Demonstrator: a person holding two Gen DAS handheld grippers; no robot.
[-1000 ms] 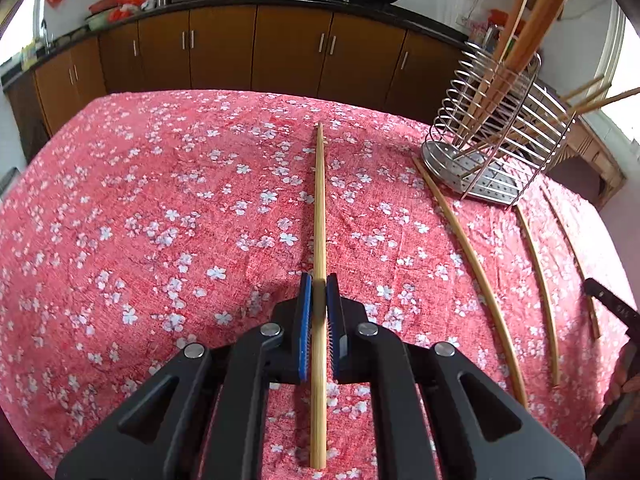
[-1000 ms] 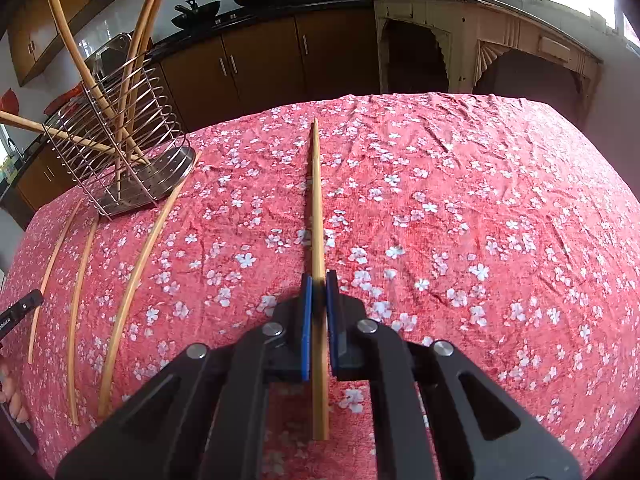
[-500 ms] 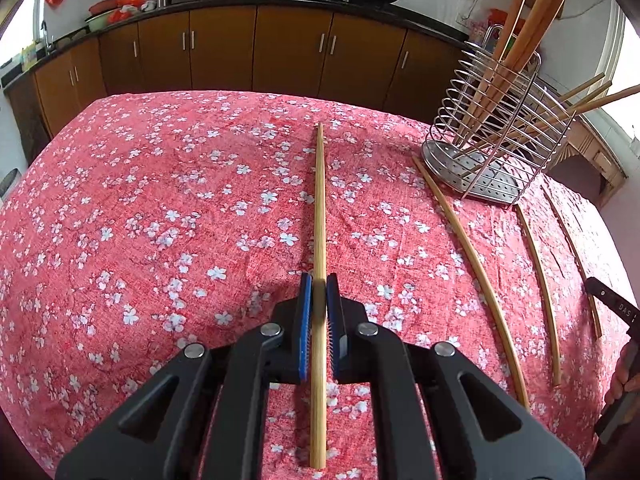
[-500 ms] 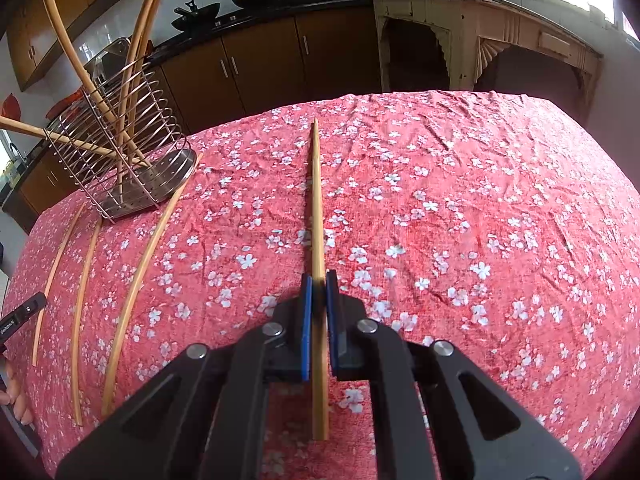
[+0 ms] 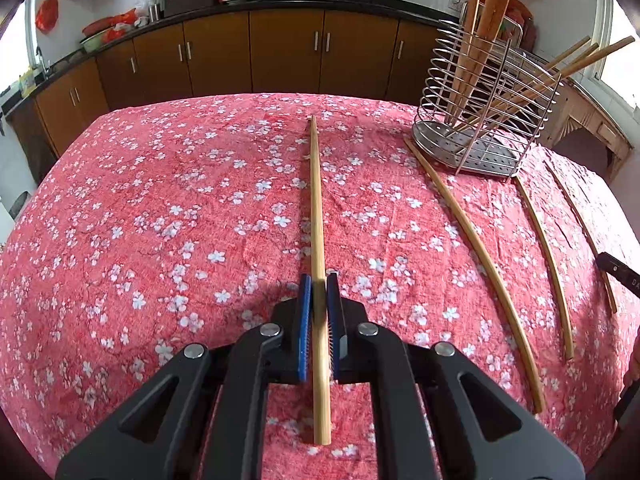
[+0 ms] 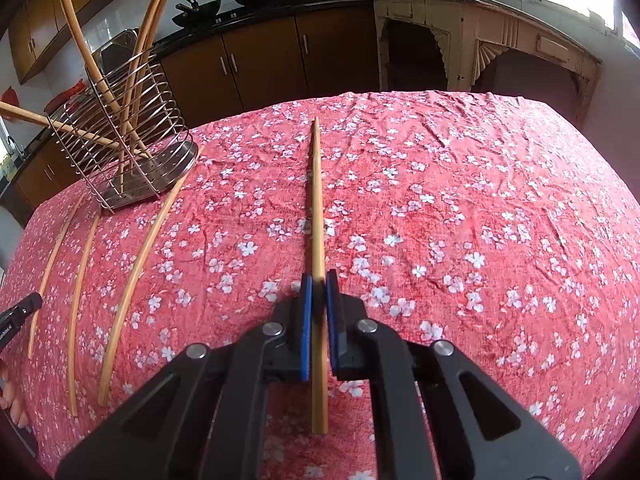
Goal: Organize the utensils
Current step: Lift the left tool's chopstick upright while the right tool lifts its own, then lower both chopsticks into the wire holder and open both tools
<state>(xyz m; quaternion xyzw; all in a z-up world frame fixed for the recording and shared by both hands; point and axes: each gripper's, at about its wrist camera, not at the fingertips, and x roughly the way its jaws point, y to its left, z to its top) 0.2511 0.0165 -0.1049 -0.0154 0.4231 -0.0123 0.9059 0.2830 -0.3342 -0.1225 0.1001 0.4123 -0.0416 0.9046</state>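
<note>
My left gripper (image 5: 316, 284) is shut on a long bamboo chopstick (image 5: 316, 200) that points straight ahead above the red flowered tablecloth. My right gripper (image 6: 319, 282) is shut on another bamboo chopstick (image 6: 317, 200), also pointing ahead. A wire utensil holder (image 5: 480, 112) with several chopsticks standing in it is at the far right in the left wrist view and at the far left in the right wrist view (image 6: 132, 136). Three loose chopsticks (image 5: 480, 248) lie on the cloth in front of the holder; they also show in the right wrist view (image 6: 136, 264).
The table has a red flowered cloth (image 5: 160, 200). Brown kitchen cabinets (image 5: 248, 52) run behind the far edge. The other gripper's tip shows at the right edge of the left wrist view (image 5: 618, 274) and at the left edge of the right wrist view (image 6: 20, 310).
Both grippers have drifted slightly, so the holder sits a little differently in each view. Each still holds its chopstick the same way.
</note>
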